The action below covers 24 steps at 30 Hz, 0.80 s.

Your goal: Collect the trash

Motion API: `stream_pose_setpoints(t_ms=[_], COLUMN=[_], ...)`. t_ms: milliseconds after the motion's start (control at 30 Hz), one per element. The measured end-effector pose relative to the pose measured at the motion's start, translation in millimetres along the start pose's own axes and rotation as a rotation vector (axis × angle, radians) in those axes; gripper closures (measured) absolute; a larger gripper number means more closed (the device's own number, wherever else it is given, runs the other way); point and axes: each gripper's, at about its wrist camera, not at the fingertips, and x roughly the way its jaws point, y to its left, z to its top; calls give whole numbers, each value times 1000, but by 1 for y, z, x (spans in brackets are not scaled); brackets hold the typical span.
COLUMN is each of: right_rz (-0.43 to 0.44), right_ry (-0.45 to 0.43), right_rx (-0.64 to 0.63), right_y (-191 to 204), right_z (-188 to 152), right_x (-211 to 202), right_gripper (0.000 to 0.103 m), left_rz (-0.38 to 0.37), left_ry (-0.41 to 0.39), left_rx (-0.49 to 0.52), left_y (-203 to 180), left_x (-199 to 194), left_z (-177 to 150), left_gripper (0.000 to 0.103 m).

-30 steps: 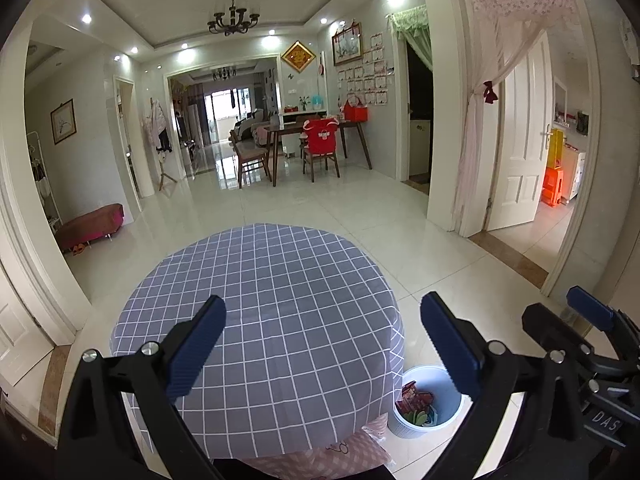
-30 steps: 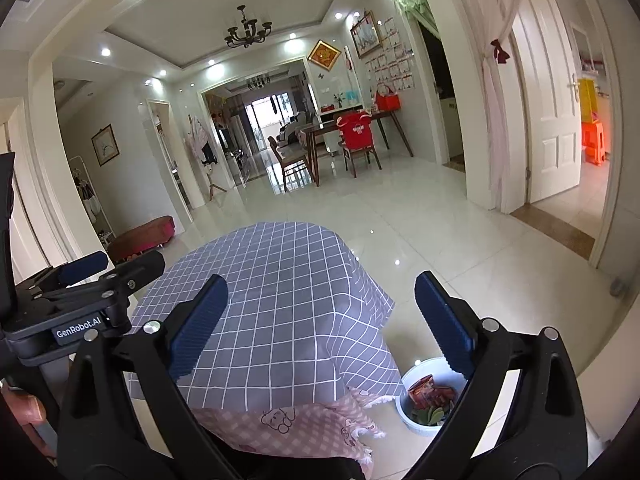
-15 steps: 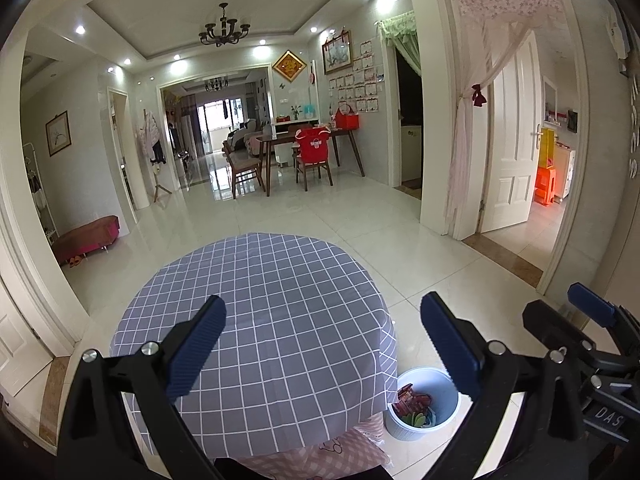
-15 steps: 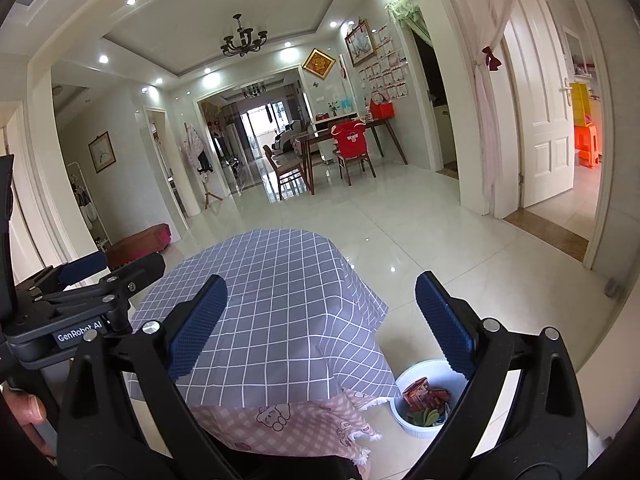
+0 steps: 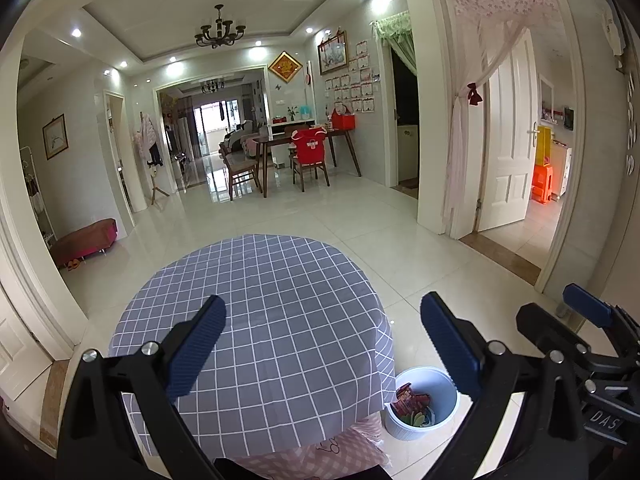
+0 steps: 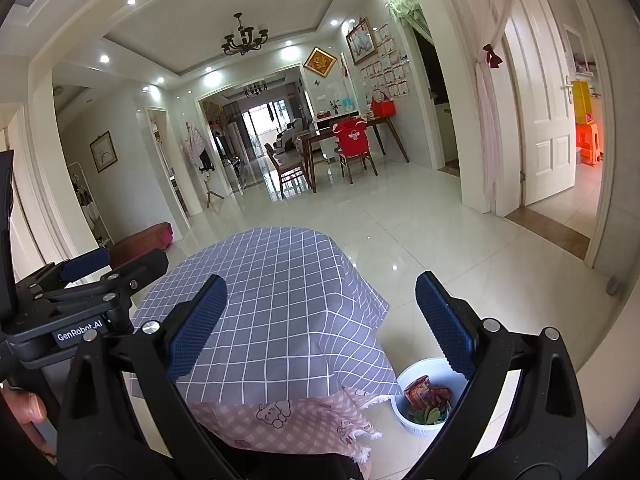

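Both fingers sets spread, empty: left gripper (image 5: pixel 322 344), right gripper (image 6: pixel 320 320) over bare counter (image 5: pixel 272 304). Trash sits in bin (image 5: pixel 434 380) on floor, below my right fingers; looks collected.
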Motion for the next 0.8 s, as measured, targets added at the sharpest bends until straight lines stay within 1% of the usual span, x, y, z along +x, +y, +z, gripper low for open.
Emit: stream_pose_setpoints(t_ms=[800], right_rz=[2], right_ry=[21], right_rx=[8], right_y=[0], right_z=[-7], right_x=[4], right_gripper=[10], left_rz=[-12], left_ry=[14], left_rx=[9], left_y=[-2], left_x=[12], left_z=[-6], left_gripper=[7])
